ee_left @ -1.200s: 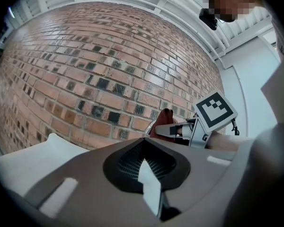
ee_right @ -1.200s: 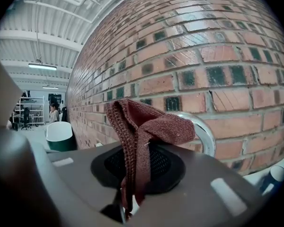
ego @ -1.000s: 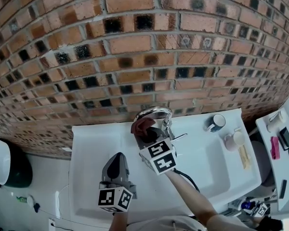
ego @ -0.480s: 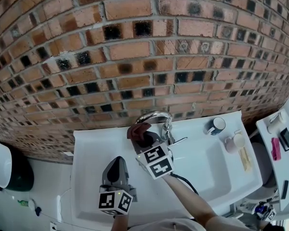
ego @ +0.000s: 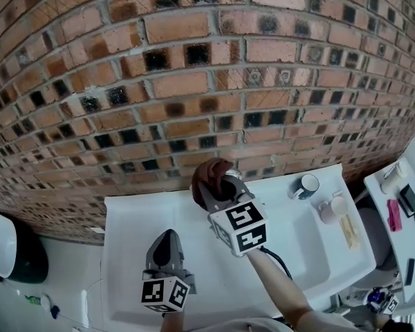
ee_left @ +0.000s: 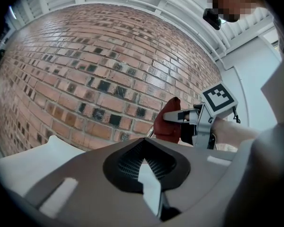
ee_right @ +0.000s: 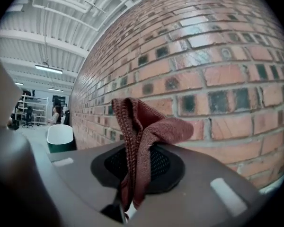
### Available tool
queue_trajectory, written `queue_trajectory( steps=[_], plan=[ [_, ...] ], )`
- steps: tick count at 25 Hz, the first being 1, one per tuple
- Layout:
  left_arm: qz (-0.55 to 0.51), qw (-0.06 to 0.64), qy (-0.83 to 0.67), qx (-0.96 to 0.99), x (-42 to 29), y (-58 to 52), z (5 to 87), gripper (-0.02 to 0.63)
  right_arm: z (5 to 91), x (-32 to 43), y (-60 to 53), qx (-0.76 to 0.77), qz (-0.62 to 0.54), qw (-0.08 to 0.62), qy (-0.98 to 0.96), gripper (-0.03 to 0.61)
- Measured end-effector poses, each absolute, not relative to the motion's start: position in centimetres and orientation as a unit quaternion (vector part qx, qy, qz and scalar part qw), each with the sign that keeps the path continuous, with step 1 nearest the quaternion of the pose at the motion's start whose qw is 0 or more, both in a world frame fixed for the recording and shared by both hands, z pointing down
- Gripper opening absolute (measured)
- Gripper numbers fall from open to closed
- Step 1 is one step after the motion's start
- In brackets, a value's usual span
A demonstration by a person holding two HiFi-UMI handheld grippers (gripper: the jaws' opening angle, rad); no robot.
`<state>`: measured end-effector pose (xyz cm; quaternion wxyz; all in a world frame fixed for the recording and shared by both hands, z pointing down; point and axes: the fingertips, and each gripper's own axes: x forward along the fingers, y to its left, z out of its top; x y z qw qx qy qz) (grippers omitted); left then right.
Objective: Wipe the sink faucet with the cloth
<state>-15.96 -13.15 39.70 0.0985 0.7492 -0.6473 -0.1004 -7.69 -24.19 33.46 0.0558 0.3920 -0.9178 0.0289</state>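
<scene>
Since a second ago the right hand-held gripper [ego: 218,185] has climbed from the spout's side to its top, close to the brick wall [ego: 194,68]. It is clenched on the reddish-brown cloth [ego: 207,173], which bunches over the faucet [ego: 234,179] and hides most of it. The left hand-held gripper [ego: 167,235] hangs above the left side of the white sink [ego: 135,220], jaws pressed together on nothing. Black-and-white square markers face up on both cubes.

My rust-red knitted cloth [ee_right: 138,136] stands bunched and folded from the closed jaws of my right hand-held gripper [ego: 213,188], pressed over the chrome faucet [ego: 233,178], which it mostly hides.
</scene>
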Motion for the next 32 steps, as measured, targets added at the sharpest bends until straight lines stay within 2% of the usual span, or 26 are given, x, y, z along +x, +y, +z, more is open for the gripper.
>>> queue_trajectory(
  steps=[10, 18, 25, 32],
  plan=[
    [-0.099, 0.099, -0.635, 0.759, -14.6, -13.6, 39.6, 0.005, 32.2, 0.7, -28.4, 0.478, 0.042, 0.044, -0.876, 0.049],
    [-0.095, 0.107, -0.638, 0.756, -15.0, -14.1, 40.3, 0.005, 37.9, 5.0, -29.6, 0.523, 0.075, 0.094, -0.844, 0.049],
    [-0.088, 0.118, -0.641, 0.754, -15.2, -14.7, 41.1, 0.005, 45.0, 3.7, -29.1, 0.517, 0.1, 0.165, -0.834, 0.048],
    [-0.089, 0.124, -0.637, 0.756, -15.2, -14.8, 42.1, 0.005, 46.0, 2.5, -27.1, 0.521, 0.091, 0.17, -0.832, 0.049]
  ],
)
